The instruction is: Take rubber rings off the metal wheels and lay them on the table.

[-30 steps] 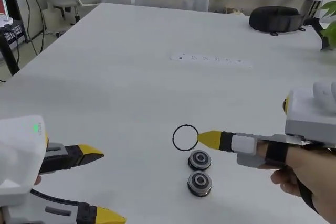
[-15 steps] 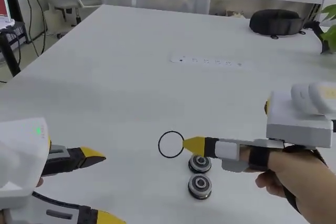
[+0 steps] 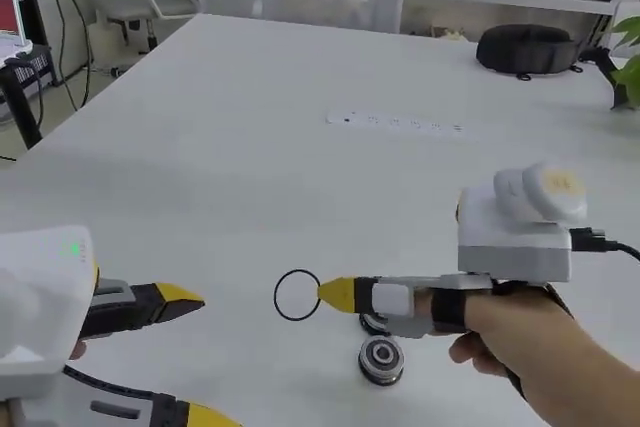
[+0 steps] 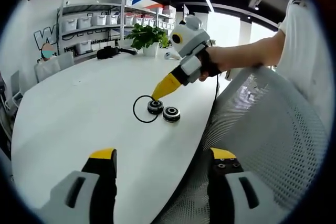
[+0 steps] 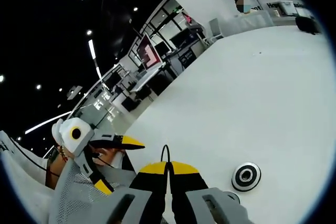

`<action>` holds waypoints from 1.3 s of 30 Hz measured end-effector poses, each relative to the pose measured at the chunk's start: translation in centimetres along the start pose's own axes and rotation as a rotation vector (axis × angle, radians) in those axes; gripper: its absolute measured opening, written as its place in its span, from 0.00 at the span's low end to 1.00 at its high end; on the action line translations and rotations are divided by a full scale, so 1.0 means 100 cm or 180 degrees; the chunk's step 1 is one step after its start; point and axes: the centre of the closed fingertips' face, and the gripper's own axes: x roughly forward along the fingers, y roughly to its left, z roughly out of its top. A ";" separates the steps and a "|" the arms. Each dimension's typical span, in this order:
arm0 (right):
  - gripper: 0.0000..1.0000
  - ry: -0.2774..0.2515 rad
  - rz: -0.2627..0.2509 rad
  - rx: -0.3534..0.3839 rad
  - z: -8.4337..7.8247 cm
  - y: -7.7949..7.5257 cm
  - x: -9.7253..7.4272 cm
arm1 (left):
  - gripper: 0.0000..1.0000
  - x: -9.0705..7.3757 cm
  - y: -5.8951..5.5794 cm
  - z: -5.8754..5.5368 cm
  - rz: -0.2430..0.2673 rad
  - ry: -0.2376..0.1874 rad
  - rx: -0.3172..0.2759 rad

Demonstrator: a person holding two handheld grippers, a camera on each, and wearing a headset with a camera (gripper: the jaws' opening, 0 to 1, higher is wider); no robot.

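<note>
Pinching the rubber ring [image 3: 297,295] between closed jaws, the right gripper [image 3: 335,294] holds it left of the metal wheels [image 3: 381,359], likely to lay it down. The left gripper [image 4: 163,154] waits, jaws apart.

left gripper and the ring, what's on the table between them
Nothing. In the head view the table is bare between the left gripper and the ring, which the right gripper holds. The left gripper view agrees.
</note>
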 end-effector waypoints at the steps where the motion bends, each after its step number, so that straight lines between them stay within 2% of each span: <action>1: 0.00 0.0038 0.0000 -0.0011 -0.004 -0.001 0.001 | 0.68 0.000 0.000 0.000 0.0000 0.0000 0.0000; 8: 0.00 0.0127 -0.0049 -0.0034 -0.016 -0.010 0.002 | 0.68 0.000 -0.001 0.000 -0.0006 -0.0012 -0.0005; 12: 0.00 0.0183 -0.0151 -0.0016 -0.024 -0.020 0.003 | 0.68 0.000 -0.001 -0.001 0.0004 -0.0003 -0.0003; 19: 0.00 0.0298 -0.0234 -0.0053 -0.037 -0.027 0.006 | 0.68 -0.001 -0.001 -0.001 0.0018 -0.0011 -0.0028; 25: 0.00 0.0431 -0.0312 -0.0189 -0.047 -0.031 0.008 | 0.67 -0.002 0.002 0.001 0.0057 -0.0075 -0.0089; 35: 0.00 0.0518 -0.0352 -0.0280 -0.053 -0.035 0.009 | 0.67 -0.002 0.001 0.001 0.0036 -0.0082 -0.0143; 39: 0.00 0.0478 -0.0373 -0.0304 -0.051 -0.037 0.008 | 0.67 -0.001 0.001 0.002 0.0030 -0.0093 -0.0167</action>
